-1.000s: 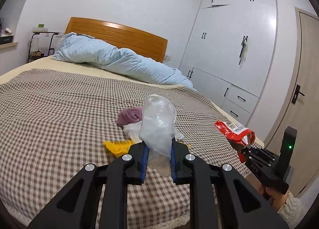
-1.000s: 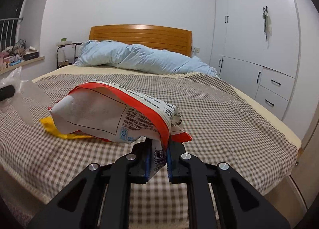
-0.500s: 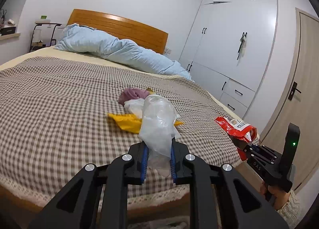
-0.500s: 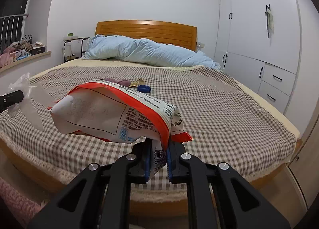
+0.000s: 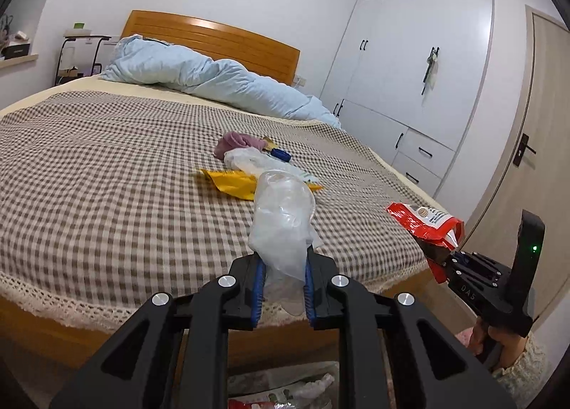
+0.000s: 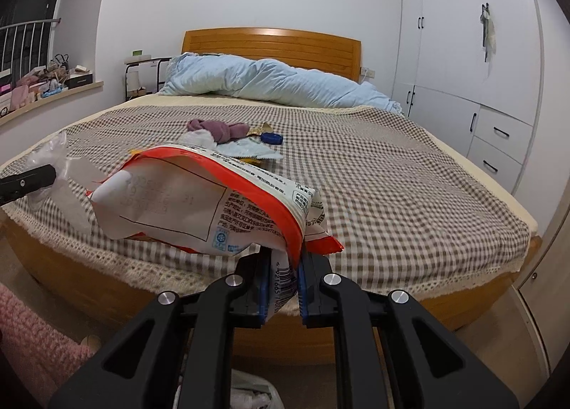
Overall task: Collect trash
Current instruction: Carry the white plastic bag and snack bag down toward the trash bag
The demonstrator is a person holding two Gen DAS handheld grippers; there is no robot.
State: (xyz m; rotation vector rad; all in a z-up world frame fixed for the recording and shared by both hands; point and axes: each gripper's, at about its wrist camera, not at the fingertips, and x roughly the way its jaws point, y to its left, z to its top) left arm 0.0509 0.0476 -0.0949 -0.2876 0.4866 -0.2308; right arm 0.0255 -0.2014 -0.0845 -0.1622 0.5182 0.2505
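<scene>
My left gripper (image 5: 283, 280) is shut on a crumpled clear plastic bag (image 5: 283, 220), held off the foot of the bed. My right gripper (image 6: 283, 280) is shut on a red and white snack wrapper (image 6: 199, 202); that wrapper (image 5: 425, 223) and gripper also show at the right of the left wrist view. On the checked bedspread (image 5: 89, 177) lie a yellow wrapper (image 5: 231, 182), a white plastic bag (image 5: 249, 159), a purple cloth (image 5: 235, 141) and a blue cap (image 5: 280, 154). Below both grippers a bag of trash (image 5: 285, 391) shows on the floor.
A light blue duvet (image 5: 199, 77) lies by the wooden headboard (image 5: 213, 38). White wardrobes (image 5: 409, 70) and a door (image 5: 534, 159) stand at the right. A pink rug (image 6: 32, 348) lies on the floor at the left, and a cluttered sill (image 6: 42, 84) runs along the left wall.
Both grippers have drawn back from the bed and sunk a little, each keeping its hold. The bed's foot edge and the trash on the floor have come into view.
</scene>
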